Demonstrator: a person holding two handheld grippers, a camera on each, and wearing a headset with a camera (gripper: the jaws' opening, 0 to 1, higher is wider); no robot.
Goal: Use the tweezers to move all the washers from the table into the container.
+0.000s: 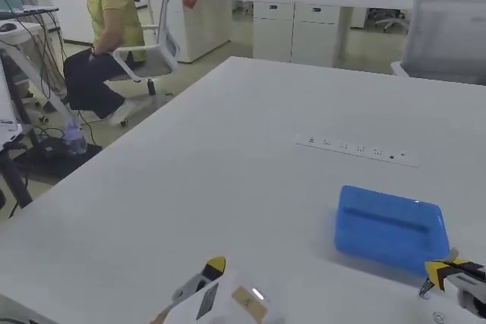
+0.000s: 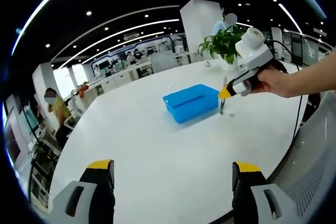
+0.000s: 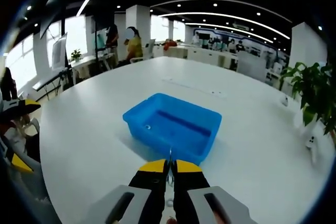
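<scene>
A blue container [image 1: 391, 227] stands on the white table [image 1: 228, 172] at the right. In the right gripper view one small washer [image 3: 147, 127] lies inside the container [image 3: 173, 124]. My right gripper [image 3: 169, 167] is shut on thin metal tweezers [image 3: 169, 155], which point at the container's near wall. The left gripper view shows that gripper [image 2: 247, 77] in a hand, its tweezers [image 2: 222, 106] tip-down just right of the container [image 2: 191, 102], beside a washer [image 2: 231, 114] on the table. My left gripper [image 2: 173, 174] is open and holds nothing. Both grippers sit low in the head view, left [image 1: 215, 267] and right [image 1: 444, 269].
A socket strip [image 1: 357, 149] is set into the table beyond the container. A person sits on a chair [image 1: 114, 28] at the far left past the table edge. A potted plant [image 2: 223, 43] stands on the table's far side.
</scene>
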